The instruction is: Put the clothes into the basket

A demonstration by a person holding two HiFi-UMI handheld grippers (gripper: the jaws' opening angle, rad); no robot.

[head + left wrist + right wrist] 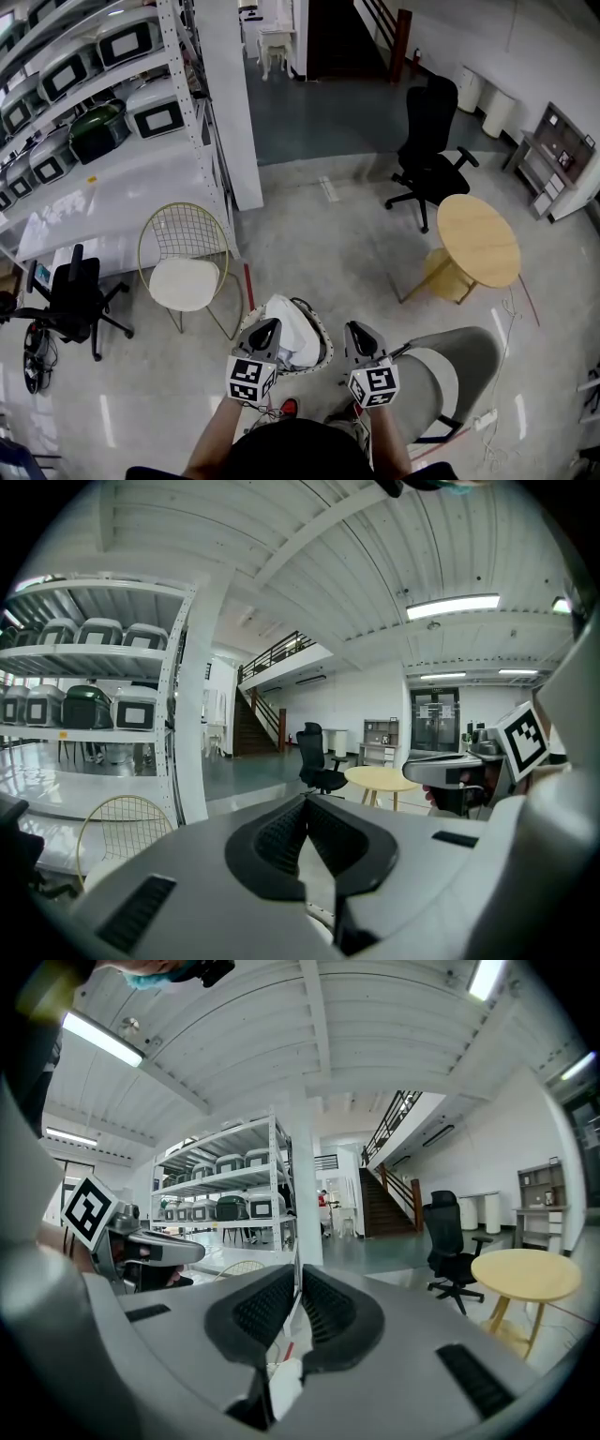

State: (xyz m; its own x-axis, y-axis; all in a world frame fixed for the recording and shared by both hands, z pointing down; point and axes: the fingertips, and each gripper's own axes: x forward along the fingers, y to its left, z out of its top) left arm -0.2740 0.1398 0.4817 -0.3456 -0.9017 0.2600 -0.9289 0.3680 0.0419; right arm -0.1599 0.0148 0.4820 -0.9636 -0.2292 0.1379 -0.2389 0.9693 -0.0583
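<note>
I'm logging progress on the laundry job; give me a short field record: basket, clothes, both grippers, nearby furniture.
basket: low between the two grippers, holds white clothes
left gripper: shut, nothing held, over the basket's left edge
right gripper: shut, nothing held, just right of the basket
nearby: wire chair, round table, office chair
</note>
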